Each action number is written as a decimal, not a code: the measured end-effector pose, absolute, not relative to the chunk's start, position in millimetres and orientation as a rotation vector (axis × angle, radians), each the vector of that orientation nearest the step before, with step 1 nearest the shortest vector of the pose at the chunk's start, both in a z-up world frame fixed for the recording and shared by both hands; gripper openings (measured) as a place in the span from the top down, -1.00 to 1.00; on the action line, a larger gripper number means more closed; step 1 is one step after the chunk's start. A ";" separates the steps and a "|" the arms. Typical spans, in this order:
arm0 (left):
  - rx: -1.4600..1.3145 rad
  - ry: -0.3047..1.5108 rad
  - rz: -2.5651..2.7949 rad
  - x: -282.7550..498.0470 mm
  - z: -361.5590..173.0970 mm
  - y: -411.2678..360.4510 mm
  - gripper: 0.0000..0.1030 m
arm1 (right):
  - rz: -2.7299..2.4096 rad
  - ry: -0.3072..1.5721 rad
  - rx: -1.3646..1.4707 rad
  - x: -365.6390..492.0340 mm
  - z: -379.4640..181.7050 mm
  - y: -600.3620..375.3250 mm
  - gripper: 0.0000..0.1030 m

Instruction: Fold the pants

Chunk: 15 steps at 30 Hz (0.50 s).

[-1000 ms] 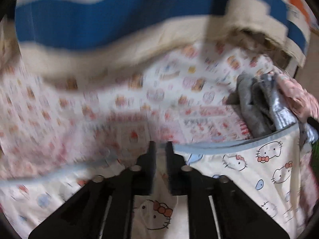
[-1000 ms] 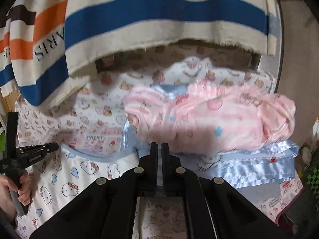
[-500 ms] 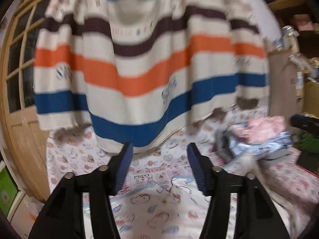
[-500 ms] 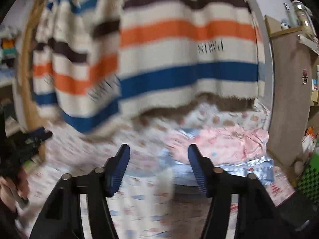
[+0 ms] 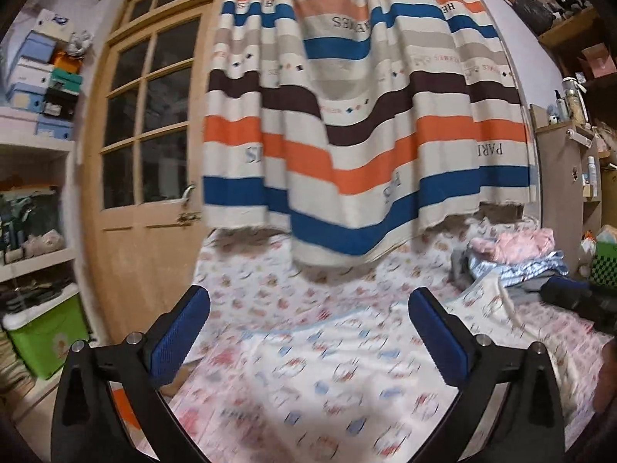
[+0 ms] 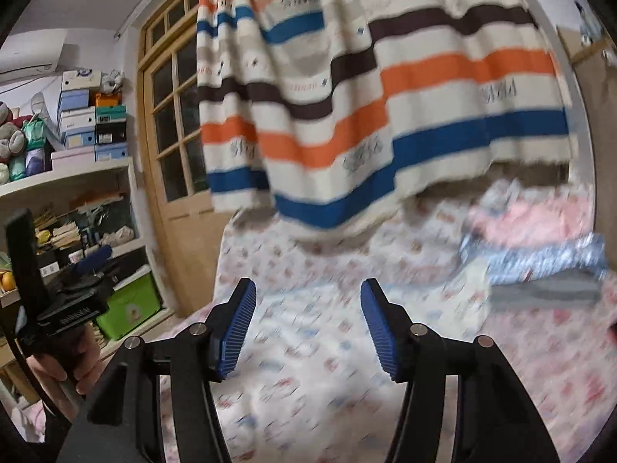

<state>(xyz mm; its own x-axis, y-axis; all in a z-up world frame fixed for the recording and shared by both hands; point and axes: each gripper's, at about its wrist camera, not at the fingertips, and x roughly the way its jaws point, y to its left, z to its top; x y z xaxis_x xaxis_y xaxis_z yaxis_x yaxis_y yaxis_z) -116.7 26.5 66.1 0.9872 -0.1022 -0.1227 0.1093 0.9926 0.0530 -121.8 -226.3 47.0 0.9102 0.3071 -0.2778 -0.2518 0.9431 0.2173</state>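
Note:
The white cartoon-print pants [image 5: 327,378] lie flat on the bed, blurred, below both grippers; they also show in the right wrist view [image 6: 308,347]. My left gripper [image 5: 308,332] is open and empty, raised above the pants. My right gripper [image 6: 308,324] is open and empty, also raised above them. The left gripper and the hand that holds it show at the left of the right wrist view [image 6: 65,308]. The right gripper shows as a dark shape at the right edge of the left wrist view [image 5: 578,301].
A pile of folded clothes, pink on top of blue and grey, sits at the bed's back right [image 5: 516,258] [image 6: 540,247]. A striped curtain [image 5: 366,115] hangs behind the bed. A wooden door [image 5: 142,154], shelves and a green box [image 5: 46,335] stand left.
Both grippers have let go of the pants, opened wide and lifted up and back from the bed. The pants now lie on the bed.

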 end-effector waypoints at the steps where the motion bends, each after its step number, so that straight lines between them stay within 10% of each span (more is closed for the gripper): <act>1: 0.055 0.126 -0.096 -122.1 60.4 31.7 -0.99 | 0.294 0.329 0.178 -124.5 38.3 -217.1 -0.21; 15: 0.010 0.183 0.134 -157.0 -7.5 73.4 -0.99 | 0.402 0.402 -0.029 -162.9 -56.1 -116.2 -0.24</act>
